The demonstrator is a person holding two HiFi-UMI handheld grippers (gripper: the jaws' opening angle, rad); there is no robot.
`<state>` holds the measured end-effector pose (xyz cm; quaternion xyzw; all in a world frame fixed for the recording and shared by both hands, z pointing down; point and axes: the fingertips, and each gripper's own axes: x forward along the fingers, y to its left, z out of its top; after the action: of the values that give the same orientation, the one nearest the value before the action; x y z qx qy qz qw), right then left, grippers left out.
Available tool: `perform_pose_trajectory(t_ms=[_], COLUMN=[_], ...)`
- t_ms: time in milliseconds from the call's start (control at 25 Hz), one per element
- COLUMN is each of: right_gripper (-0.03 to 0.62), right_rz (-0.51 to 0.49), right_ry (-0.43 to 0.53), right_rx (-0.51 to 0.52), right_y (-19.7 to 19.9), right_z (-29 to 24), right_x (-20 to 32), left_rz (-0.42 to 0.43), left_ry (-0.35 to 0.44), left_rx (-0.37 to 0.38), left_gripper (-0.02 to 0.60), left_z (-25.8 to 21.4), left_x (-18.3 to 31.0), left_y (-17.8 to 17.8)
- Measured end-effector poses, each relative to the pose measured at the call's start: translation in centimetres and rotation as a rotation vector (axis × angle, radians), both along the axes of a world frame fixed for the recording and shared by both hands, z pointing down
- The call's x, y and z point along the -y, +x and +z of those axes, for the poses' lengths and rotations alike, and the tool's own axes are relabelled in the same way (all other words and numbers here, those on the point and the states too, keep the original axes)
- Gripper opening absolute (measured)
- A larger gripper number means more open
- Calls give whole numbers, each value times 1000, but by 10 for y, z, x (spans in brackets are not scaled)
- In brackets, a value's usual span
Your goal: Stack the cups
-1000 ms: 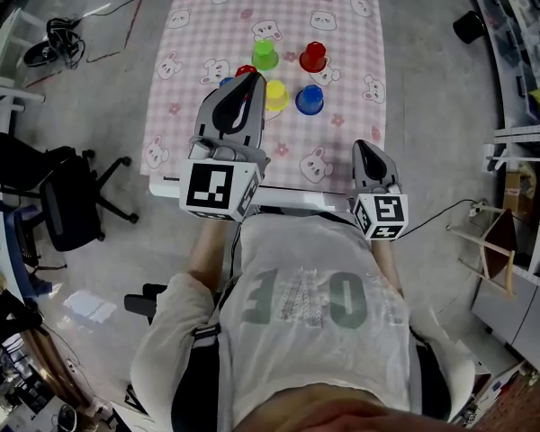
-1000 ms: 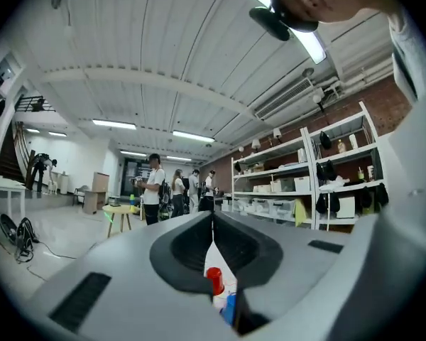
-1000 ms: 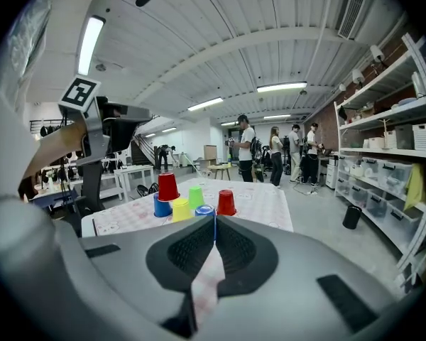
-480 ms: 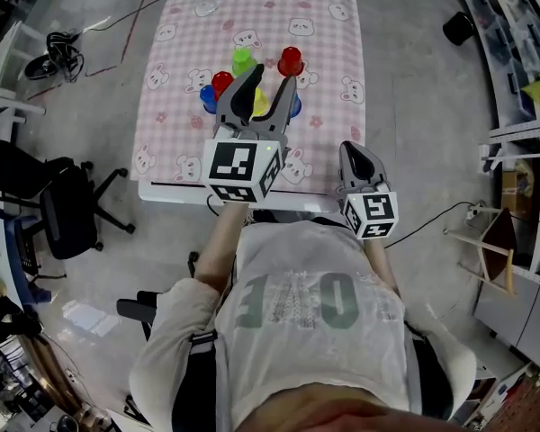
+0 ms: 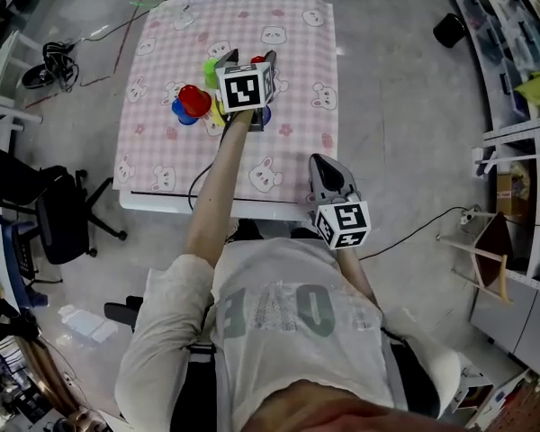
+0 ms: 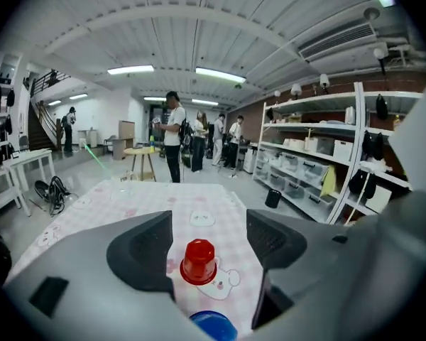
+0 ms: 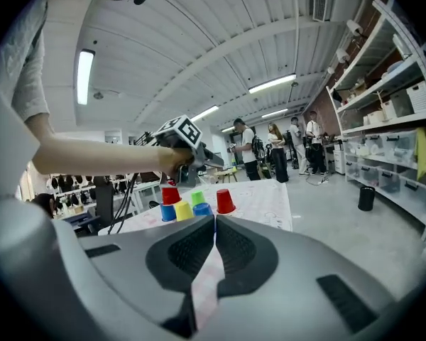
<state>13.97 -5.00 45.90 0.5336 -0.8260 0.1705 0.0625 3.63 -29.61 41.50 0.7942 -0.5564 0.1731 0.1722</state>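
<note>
My left gripper (image 6: 209, 227) reaches out over the table, which is covered with a pink checked cloth printed with bears (image 5: 162, 165). Its jaws have just been opening. They stand wide apart and touch nothing. In the gap between them, a little ahead on the cloth, stands a lone red plastic cup (image 6: 199, 261), upside down and partly over a bear print. Nearer to me, at the bottom edge of the left gripper view, the top of an upturned blue plastic cup (image 6: 214, 326) shows just below the jaws. The pads are not on it.

My right gripper (image 7: 214, 224) hangs by the front edge of the table, well apart from the cups. Its jaws are pressed together with nothing between them, and only a strip of the cloth shows beneath them.

The right gripper view takes in the whole cluster, every cup upside down. On the left a second red cup (image 7: 170, 195) sits stacked on a second blue cup (image 7: 167, 213). Just beside that stack is a yellow plastic cup (image 7: 183, 210), with a green plastic cup (image 7: 197, 198) behind it. The blue plastic cup comes next, and the lone red plastic cup stands at the right end. My left forearm stretches across above them.

From my head camera the red-on-blue stack lies to the left of my left gripper.
</note>
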Motion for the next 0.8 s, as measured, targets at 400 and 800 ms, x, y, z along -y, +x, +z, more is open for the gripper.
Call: perform_pose_trajectory(t_ms=[400,800], right_gripper=[31,31], right_rz=[61,142], right_ry=[-23,-52], right_rx=[53,77], right_y=[24,43], right_z=[15,30], right_x=[4,6], left_rz=[9,19], left_ry=[-315,-502], left_rx=[61,68], left_gripper=[301,301], left_z=[79,112], left_x=[31,46], left_y=[-5,0])
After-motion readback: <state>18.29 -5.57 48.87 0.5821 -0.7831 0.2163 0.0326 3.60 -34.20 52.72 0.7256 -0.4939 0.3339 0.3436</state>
